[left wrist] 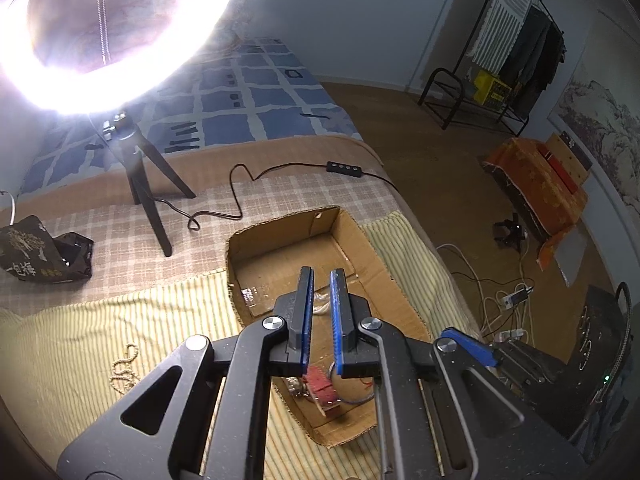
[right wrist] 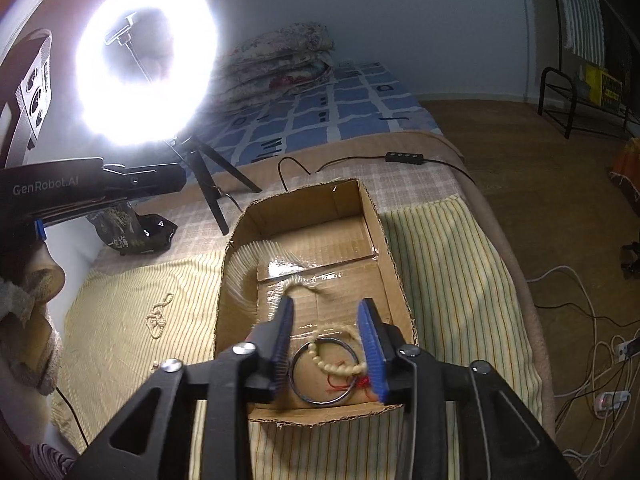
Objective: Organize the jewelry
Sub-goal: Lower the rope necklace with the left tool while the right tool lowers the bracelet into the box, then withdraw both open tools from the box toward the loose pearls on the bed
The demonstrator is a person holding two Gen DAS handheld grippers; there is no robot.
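The right tool (right wrist: 326, 344) hangs spread wide over an open brown cardboard box (right wrist: 394, 264) on a striped yellow bed cover (right wrist: 452, 264). Inside lie one silver metal ring (right wrist: 298, 388) and one cream bead bracelet (right wrist: 340, 368), blurred. The left tool (left wrist: 322, 320) is narrowly parted, empty. One pale bead chain (right wrist: 158, 318) lies crumpled left of the box.

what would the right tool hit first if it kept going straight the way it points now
Probably the metal ring and the cream bead strand lying across it in the cardboard box; both sit between the open right tool fingers, though depth is unclear.
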